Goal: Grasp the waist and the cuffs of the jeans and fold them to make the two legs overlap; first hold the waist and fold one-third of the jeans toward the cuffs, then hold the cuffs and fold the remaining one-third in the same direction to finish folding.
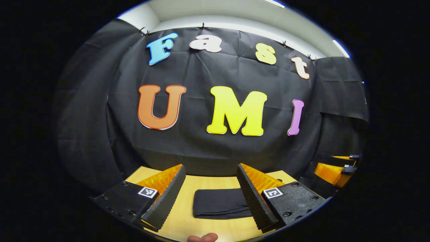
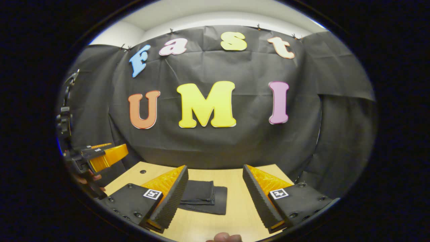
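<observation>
Dark jeans [image 1: 221, 203] lie folded into a compact stack on the wooden table [image 1: 208, 181]. Above them hover the left gripper [image 1: 211, 195] and right gripper [image 2: 215, 195], both spread wide, gripping nothing.

The jeans [image 1: 220, 203] are black, a plain dark fabric without pattern, folded into a flat bundle [image 2: 201, 196] on the table [image 1: 205, 183], which is pale yellowish wood with a faint grain. Behind the table hangs matte black cloth [image 1: 201, 148], creased, and above the cloth runs a strip of off-white wall [image 2: 215, 18]. Near the table's left rear corner, in the right gripper view, sits a small dark round spot [image 2: 143, 171] on the light wood
</observation>
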Motion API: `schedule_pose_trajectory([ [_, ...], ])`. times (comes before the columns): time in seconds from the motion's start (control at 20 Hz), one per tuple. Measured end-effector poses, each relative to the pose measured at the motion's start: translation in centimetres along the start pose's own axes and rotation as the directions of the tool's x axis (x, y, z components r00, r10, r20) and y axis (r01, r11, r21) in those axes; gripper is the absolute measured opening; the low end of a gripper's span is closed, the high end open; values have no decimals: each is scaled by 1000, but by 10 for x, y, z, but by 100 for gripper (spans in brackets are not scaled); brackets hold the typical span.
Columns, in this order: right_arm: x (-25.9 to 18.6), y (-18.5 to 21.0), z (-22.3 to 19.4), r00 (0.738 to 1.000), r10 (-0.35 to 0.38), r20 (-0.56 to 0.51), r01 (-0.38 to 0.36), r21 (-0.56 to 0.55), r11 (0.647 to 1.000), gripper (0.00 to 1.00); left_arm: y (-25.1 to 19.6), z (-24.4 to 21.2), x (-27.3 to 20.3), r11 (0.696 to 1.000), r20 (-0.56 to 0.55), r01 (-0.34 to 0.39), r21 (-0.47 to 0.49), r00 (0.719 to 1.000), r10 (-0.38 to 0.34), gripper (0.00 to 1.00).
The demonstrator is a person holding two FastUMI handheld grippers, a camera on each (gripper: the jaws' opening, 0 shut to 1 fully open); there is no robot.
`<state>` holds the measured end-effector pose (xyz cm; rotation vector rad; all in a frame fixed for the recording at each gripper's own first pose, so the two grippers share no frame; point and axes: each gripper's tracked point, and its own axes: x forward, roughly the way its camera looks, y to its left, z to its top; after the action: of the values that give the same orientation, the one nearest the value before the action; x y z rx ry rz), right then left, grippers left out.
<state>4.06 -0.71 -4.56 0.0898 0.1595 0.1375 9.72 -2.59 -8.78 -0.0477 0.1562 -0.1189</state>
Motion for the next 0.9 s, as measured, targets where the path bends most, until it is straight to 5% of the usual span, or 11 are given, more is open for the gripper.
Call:
schedule_pose_trajectory([
  [0.2, -1, 21, 19, 996, 3, 90, 2, -46, 999, 100, 6, 22, -17, 1000, 53, -25, -6, 998, 25, 98],
  [0.9, 4, 33, 7, 996, 15, 88, -16, 12, 1000, 100, 2, 12, -24, 999, 49, -48, 3, 998, 48, 98],
])
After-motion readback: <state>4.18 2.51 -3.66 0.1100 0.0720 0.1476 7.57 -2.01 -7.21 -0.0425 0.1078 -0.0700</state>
